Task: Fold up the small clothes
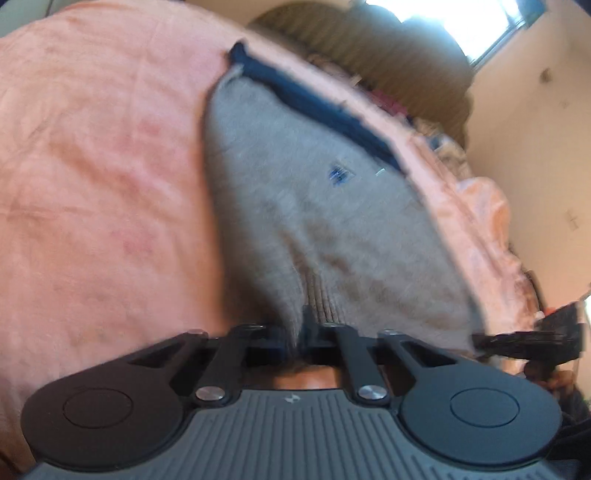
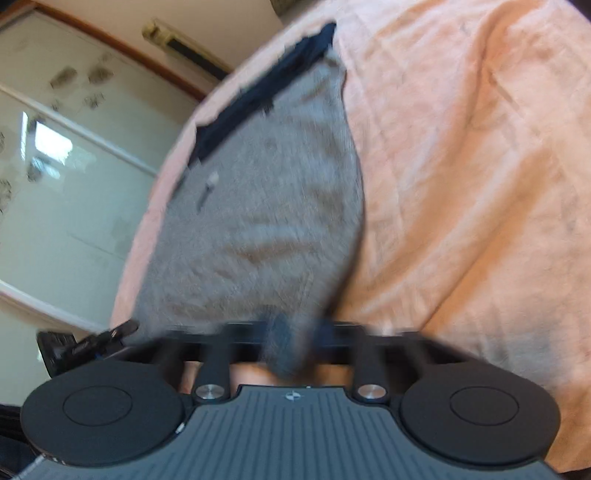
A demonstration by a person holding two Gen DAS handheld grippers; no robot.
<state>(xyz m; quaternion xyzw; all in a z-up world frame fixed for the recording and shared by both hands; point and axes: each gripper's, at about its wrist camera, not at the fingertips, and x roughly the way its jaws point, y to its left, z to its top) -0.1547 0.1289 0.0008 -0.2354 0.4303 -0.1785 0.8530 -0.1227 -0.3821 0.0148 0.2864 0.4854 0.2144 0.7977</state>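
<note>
Left gripper (image 1: 301, 334) view alone shows grey garment's (image 1: 314, 221) blue logo (image 1: 338, 174)

Each view rides on its own gripper and looks forward and steeply down along the fingers, very near the cloth. The left wrist view has the left gripper (image 1: 300, 332) at lower centre and a window (image 1: 443, 22) at upper right; the right wrist view has the right gripper (image 2: 291, 343) at lower centre and glass doors (image 2: 66, 184) at left. Both share the grey garment (image 1: 314, 221) (image 2: 258, 221) on the pink sheet (image 1: 92, 184) (image 2: 461, 166), and each catches the other gripper at a lower edge.
</note>
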